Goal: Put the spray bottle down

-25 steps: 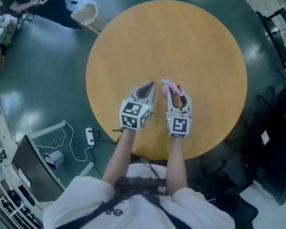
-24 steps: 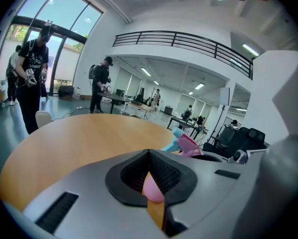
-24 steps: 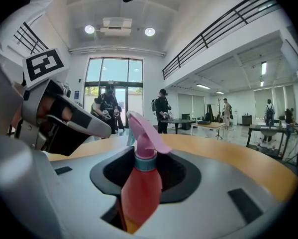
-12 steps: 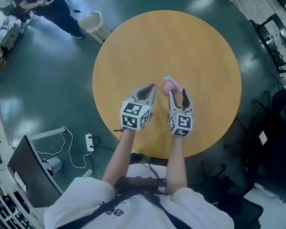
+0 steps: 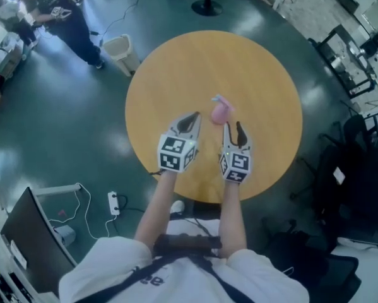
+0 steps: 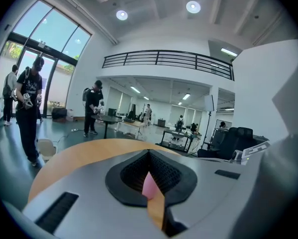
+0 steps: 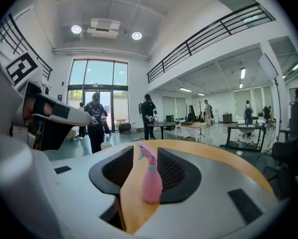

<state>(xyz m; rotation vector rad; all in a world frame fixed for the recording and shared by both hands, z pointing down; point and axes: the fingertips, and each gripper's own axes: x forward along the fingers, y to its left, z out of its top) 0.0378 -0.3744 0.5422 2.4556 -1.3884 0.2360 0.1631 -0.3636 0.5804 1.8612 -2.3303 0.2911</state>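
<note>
Spray bottle (image 5: 221, 110), head view: upright on the round table (image 5: 170, 74), near its middle and free of both tools. I judge the set-down done.
Right gripper (image 5: 232, 129), head view: just behind the spray bottle with its tips clear of it, probably so the spray bottle stands without a nudge.
Left gripper (image 5: 190, 120), head view: near the spray bottle's left side, holding nothing and out of the way.
Surroundings, head view: a bin (image 5: 121, 50) and a person (image 5: 56, 11) are on the floor past the table's far left. Nothing else on the tabletop crowds the spray bottle.
Left gripper view: jaws meet at the tips with nothing clamped. A pink sliver of the spray bottle (image 6: 149, 185) shows through the slit below.
Right gripper view: jaws apart and closing. The spray bottle (image 7: 151, 180) is ahead in line with the gap, and the pads are not touching it. The left gripper (image 7: 47, 116) shows at the left edge, and people stand well beyond the table.
</note>
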